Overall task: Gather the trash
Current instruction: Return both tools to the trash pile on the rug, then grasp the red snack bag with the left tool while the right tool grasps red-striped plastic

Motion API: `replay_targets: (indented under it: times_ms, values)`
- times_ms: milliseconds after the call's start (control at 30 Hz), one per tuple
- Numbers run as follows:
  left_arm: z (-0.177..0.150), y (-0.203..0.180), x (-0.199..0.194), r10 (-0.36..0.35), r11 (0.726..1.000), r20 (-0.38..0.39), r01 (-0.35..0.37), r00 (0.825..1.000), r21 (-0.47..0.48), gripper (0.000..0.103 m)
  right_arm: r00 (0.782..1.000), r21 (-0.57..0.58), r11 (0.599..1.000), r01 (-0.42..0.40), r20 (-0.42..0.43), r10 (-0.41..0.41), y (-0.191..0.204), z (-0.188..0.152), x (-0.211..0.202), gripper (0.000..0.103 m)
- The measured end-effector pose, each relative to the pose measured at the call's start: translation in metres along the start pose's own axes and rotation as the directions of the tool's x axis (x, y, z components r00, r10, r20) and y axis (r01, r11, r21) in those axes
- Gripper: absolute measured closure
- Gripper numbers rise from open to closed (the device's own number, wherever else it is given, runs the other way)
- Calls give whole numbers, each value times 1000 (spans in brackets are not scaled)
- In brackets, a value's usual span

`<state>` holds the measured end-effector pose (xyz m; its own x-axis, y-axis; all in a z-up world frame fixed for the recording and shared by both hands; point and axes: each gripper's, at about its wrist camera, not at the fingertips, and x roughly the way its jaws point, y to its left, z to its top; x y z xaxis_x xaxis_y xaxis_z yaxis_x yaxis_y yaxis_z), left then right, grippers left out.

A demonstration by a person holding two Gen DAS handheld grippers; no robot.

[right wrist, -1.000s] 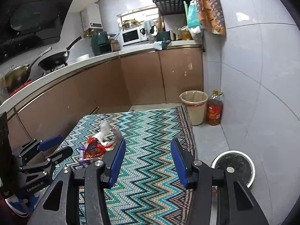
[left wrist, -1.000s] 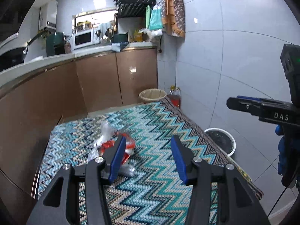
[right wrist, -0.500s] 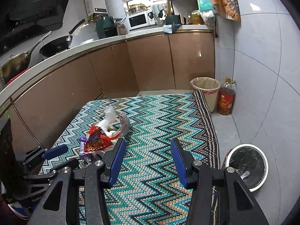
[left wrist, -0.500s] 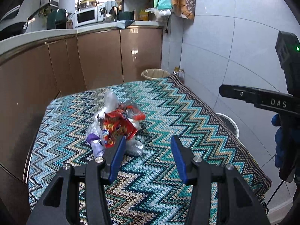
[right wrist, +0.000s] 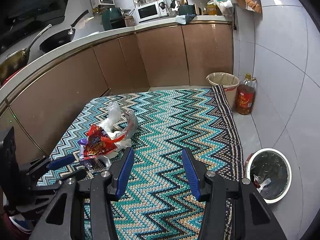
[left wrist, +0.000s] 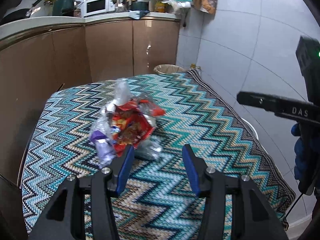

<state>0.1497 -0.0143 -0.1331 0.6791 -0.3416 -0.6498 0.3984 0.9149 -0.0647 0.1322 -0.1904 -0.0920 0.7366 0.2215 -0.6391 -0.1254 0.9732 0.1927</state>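
1. Zigzag-knit teal cloth (right wrist: 170, 120) covers the table; on it we see the trash pile (right wrist: 106, 138): a red snack wrapper (left wrist: 130, 130), a purple wrapper (left wrist: 102, 146) and clear crumpled plastic (right wrist: 113, 114)
2. We note a white bin (right wrist: 269, 175) on the floor beside the table, a lined basket (right wrist: 223, 82) and an oil bottle (right wrist: 245, 98) by the cabinets
3. Our left gripper (left wrist: 158, 168) stands parted and empty, its left finger just before the pile
4. Our right gripper (right wrist: 158, 167) is likewise parted, holding nothing, right of the pile
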Motion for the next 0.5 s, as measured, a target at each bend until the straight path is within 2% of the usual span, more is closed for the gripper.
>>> replay_targets:
  times_ms: [67,233,333,500]
  values:
    - [0,14,-1,6,1000,25,-5,1000,-24,55,1000,-6,1000,-9,-9,9,2,3,7,56]
    - [1,49,-9,-31,997,92,38,995,-67,55,999,-18,999,-43,-32,43,7,14,30,56]
    - [4,60,-2,-55,995,91,62,994,-73,55,996,-19,997,-77,-52,76,12,20,50,56]
    - [11,66,19,-150,983,79,157,986,-91,56,986,1,990,-143,-90,143,17,32,87,56]
